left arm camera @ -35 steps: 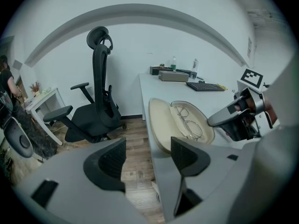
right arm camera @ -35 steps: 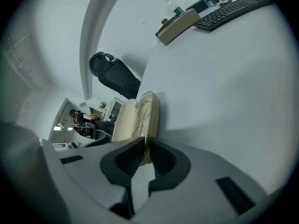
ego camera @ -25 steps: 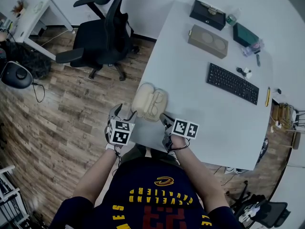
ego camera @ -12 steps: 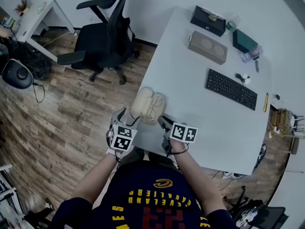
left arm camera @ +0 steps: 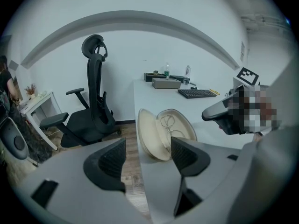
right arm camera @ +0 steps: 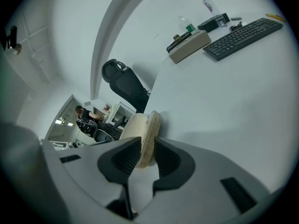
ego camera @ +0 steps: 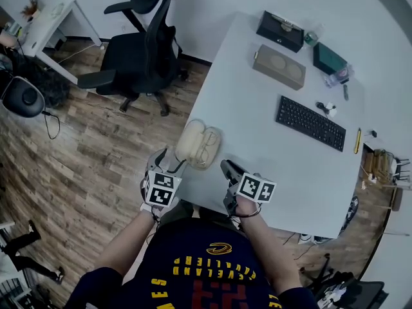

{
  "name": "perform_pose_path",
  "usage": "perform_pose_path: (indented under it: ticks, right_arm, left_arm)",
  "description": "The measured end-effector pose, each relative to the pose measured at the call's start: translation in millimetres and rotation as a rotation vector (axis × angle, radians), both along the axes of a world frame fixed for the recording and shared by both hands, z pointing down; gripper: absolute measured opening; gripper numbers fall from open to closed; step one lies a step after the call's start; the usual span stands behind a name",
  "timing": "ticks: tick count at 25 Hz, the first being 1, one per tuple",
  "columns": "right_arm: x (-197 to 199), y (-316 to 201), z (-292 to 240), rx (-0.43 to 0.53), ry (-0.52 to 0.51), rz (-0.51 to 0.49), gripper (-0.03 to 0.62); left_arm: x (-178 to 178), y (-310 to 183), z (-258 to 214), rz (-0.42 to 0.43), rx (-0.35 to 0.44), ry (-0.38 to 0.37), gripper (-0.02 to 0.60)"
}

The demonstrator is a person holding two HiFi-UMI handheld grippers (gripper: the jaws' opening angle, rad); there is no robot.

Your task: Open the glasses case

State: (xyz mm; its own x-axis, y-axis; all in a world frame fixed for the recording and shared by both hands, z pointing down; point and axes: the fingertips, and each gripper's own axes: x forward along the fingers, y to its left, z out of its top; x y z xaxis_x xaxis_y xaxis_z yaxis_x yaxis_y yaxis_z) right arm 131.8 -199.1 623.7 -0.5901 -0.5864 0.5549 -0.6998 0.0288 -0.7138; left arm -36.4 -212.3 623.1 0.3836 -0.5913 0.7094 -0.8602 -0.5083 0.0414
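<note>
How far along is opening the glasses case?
Done: the glasses case lies open on the table, with glasses showing inside. In hand: nothing; the left gripper and right gripper both have jaws apart, gripping nothing. Left: seemingly nothing but backing off.

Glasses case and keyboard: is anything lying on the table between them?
No. In the head view, the stretch of table between the open case and the keyboard is bare white surface.

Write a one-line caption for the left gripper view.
Open left tongs face the opened glasses case on the white table.
</note>
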Motion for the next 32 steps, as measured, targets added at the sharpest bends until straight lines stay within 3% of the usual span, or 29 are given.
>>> perform_pose_path:
  ticks: [4,10,12,14,16,20,24,32]
  right_arm:
    - [16,1,-33,0.074,-0.007,0.031,0.094]
    - [24,4,-98,0.235,0.015,0.013,0.092]
    - [27,7,-120,0.327,0.116,-0.026,0.091]
    - [31,9,-144,0.433,0.246,-0.063,0.085]
    - [36,11,-170,0.529,0.329,-0.074,0.071]
    - [40,19,-223,0.689,0.414,-0.088,0.043]
    - [28,34,-262,0.802,0.428,-0.134,0.018]
    - [3,55,-264,0.827,0.439,-0.174,0.017]
  left_arm:
    - [7,0,-31,0.010,0.036,0.068,0.313]
    - [52,12,-95,0.138,0.050,0.285,0.253]
    - [65,17,-120,0.178,0.082,0.339,0.187]
    - [78,23,-147,0.212,0.124,0.405,0.069]
    - [90,29,-174,0.252,0.171,0.456,0.026]
    - [109,45,-212,0.338,0.231,0.514,0.014]
    - [124,59,-234,0.371,0.245,0.576,0.014]
    - [134,64,-238,0.389,0.262,0.579,0.014]
